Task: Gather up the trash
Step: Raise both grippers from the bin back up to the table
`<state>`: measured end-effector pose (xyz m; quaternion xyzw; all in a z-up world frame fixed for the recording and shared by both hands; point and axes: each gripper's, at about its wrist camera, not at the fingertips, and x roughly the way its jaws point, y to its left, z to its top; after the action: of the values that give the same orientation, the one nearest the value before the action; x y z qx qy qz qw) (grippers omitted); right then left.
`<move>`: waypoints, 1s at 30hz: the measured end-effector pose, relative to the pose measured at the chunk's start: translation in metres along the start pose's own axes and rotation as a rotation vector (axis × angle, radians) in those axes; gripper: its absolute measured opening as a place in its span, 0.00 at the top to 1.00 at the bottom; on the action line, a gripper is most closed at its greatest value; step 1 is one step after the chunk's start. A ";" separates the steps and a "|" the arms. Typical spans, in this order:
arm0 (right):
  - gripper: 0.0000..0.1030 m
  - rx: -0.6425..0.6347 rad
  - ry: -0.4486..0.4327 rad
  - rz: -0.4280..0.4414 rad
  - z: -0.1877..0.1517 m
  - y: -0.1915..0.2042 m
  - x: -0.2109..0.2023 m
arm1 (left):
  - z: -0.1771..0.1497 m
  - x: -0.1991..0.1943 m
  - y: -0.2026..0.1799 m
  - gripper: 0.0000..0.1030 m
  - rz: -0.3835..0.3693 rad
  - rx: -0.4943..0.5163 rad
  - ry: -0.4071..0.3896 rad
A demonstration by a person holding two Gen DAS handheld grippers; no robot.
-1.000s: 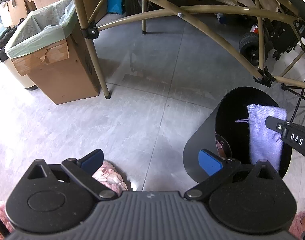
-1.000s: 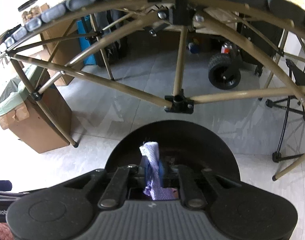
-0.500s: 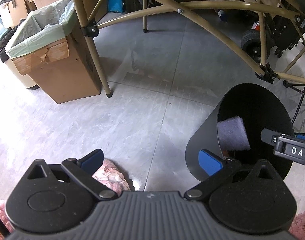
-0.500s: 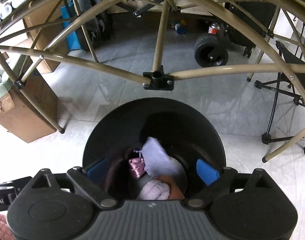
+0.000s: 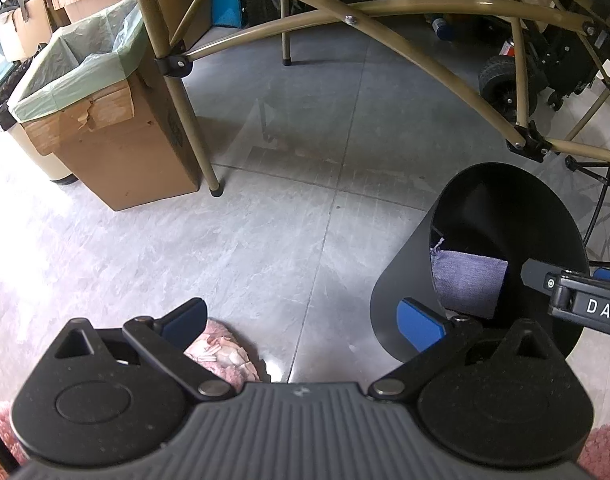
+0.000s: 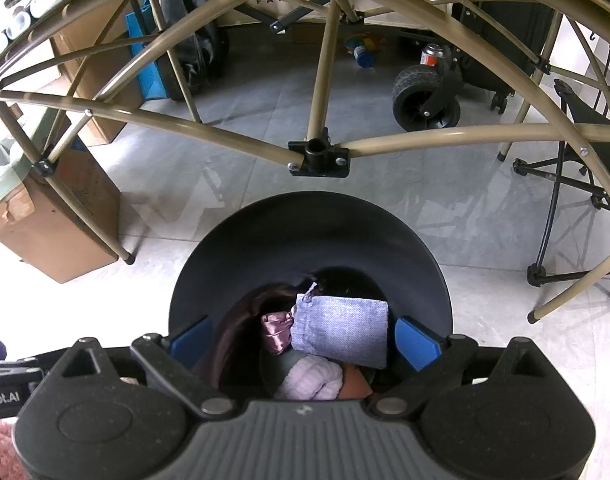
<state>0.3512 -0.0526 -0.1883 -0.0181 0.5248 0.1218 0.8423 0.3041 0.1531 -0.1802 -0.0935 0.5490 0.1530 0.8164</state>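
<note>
A black round bin (image 6: 241,256) stands on the grey tile floor. A pale purple drawstring pouch (image 6: 341,330) lies inside it on top of a pink satin pouch (image 6: 276,330), a white knitted piece (image 6: 313,378) and something brown. My right gripper (image 6: 303,338) hangs open over the bin's mouth, nothing between its blue pads. In the left wrist view the same bin (image 5: 405,288) is at the right with the purple pouch (image 5: 469,276) inside. My left gripper (image 5: 303,318) is open above the floor, over a pink fluffy item (image 5: 221,354).
A tan folding table frame (image 6: 321,80) arches over the bin, one leg (image 5: 185,112) beside a cardboard box with a green liner (image 5: 105,120). A wheeled cart (image 6: 425,100) and a black folding stand (image 6: 565,184) sit behind and to the right.
My right gripper opened and let go of the purple pouch, which dropped into the black bin and now lies flat on the other items. The left gripper stayed still.
</note>
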 end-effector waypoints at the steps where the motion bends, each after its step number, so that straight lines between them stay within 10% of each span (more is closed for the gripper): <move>1: 0.05 0.001 -0.001 0.000 0.000 0.000 0.000 | 0.000 0.000 0.000 0.00 0.000 -0.001 -0.003; 30: 0.02 0.038 -0.266 0.039 -0.003 -0.026 -0.120 | -0.003 -0.087 -0.023 0.00 -0.119 0.051 -0.449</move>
<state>0.3041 -0.1008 -0.0858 0.0243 0.4109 0.1298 0.9021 0.2792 0.1177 -0.1008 -0.0689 0.3508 0.1076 0.9277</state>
